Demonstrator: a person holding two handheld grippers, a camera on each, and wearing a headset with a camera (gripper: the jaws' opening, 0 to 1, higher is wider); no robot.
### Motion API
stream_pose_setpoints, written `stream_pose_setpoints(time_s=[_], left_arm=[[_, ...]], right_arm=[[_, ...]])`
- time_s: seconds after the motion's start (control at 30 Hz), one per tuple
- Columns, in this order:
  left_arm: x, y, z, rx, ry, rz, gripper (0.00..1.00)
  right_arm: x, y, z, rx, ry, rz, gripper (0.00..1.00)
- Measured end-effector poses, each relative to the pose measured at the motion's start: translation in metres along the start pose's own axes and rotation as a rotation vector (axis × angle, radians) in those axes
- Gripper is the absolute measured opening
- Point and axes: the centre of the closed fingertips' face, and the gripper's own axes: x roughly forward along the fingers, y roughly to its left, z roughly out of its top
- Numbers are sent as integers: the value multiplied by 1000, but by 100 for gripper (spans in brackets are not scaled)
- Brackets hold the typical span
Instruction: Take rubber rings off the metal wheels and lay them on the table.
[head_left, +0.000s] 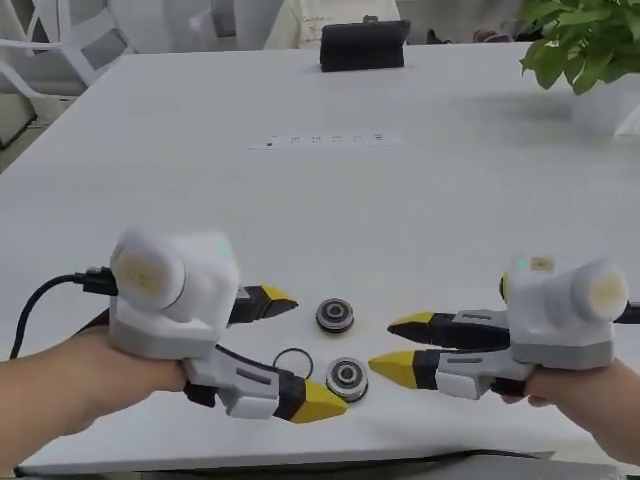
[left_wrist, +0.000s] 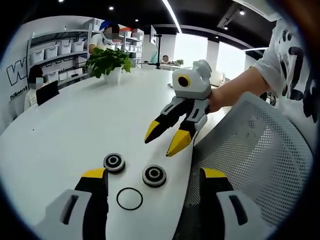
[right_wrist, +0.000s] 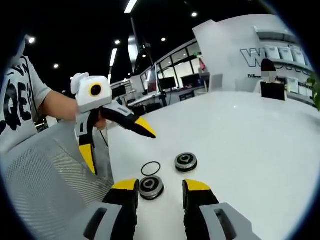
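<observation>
Rubber ring (head_left: 292, 362): one lies flat on the table (head_left: 420, 200) near its front edge, just beside the near wheel (head_left: 346, 377).
Left gripper (head_left: 310, 352): my jaws wide and empty, one on each side of that ring.
Right gripper (head_left: 385, 345): jaws narrow and empty, tips near both wheels.
Far wheel (head_left: 335, 315): sits apart from the ring.
Risk: I judge a sideways nudge could push the near wheel off the edge.
Left gripper view: adds a mesh chair (left_wrist: 260, 150) just past that edge.

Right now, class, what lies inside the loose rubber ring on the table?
Only bare white table shows inside the rubber ring; both metal wheels lie outside it. Nothing covers its middle.
</observation>
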Motion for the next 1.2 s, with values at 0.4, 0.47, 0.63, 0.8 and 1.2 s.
stream_pose_setpoints(time_s=[0.4, 0.47, 0.63, 0.8, 1.2], left_arm=[[12, 3, -5, -16, 14, -14, 59], [14, 2, -5, -15, 17, -19, 56], [18, 0, -8, -9, 27, -28, 50], [22, -2, -12, -24, 36, -38, 45], [31, -4, -17, -34, 55, -50, 31]], right_arm=[[2, 4, -16, -7, 36, 11, 33], [3, 6, -20, -15, 50, 13, 33], [5, 7, -26, -24, 67, 21, 33], [7, 8, -30, -39, 77, 25, 32], [15, 12, -36, -60, 87, 35, 29]])
